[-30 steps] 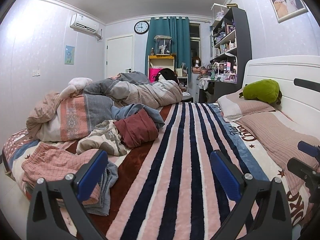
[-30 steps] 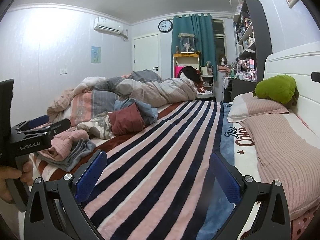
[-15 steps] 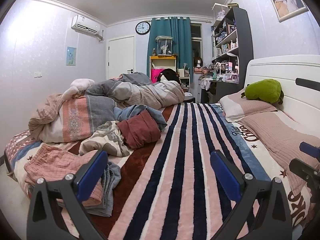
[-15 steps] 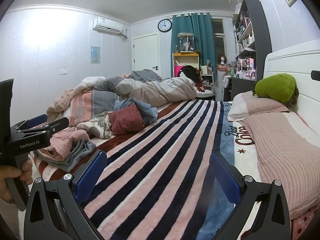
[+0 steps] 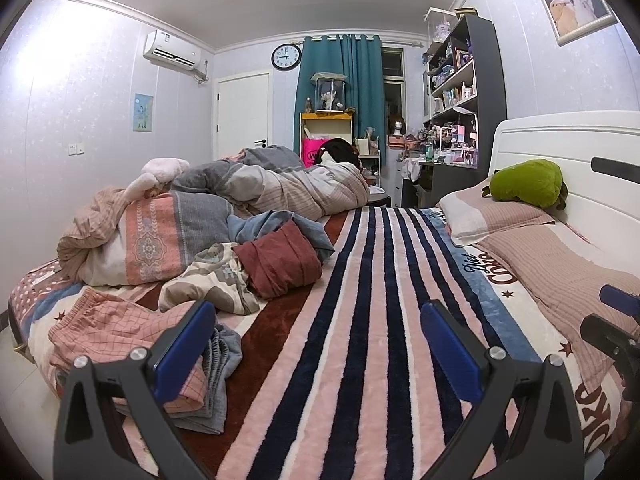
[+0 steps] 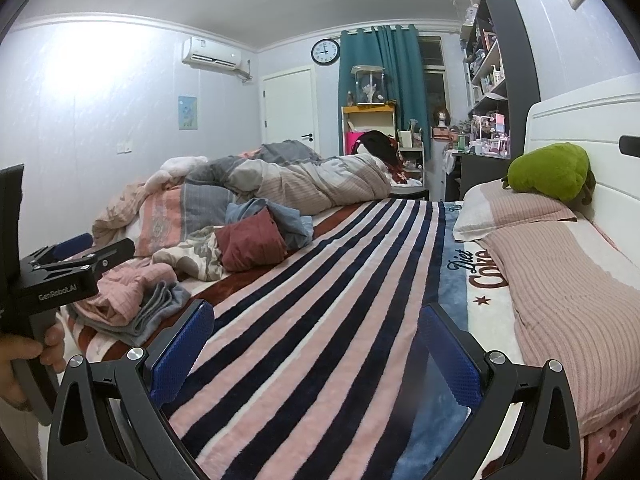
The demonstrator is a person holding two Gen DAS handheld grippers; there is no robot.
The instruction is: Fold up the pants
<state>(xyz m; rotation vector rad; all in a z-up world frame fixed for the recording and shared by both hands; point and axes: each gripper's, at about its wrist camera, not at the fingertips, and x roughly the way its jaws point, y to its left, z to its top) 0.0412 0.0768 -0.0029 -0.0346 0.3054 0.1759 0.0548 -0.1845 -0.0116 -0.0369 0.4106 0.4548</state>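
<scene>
Several crumpled garments lie on the left of a striped bed blanket [image 5: 360, 320]. Pink checked pants [image 5: 108, 332] sit on grey pants [image 5: 218, 364] nearest me. Behind lie a dark red garment [image 5: 280, 260], a patterned beige one [image 5: 212, 280] and a blue one [image 5: 276, 224]. My left gripper [image 5: 316, 344] is open and empty above the blanket, its left finger over the pink pants. My right gripper [image 6: 316, 344] is open and empty over the stripes, right of the pile [image 6: 128, 296]. The left gripper's body [image 6: 52, 280] shows at the right wrist view's left edge.
A bunched duvet [image 5: 280, 184] lies across the far end of the bed. Pink pillows [image 5: 560, 256] and a green plush [image 5: 528, 182] sit by the white headboard [image 5: 580, 148] on the right. Shelves [image 5: 460, 92] and a desk stand beyond.
Both grippers stay open and empty. The left wrist view has shifted slightly, so the clothes pile sits a little further right and closer in frame. The right view is almost unchanged.
</scene>
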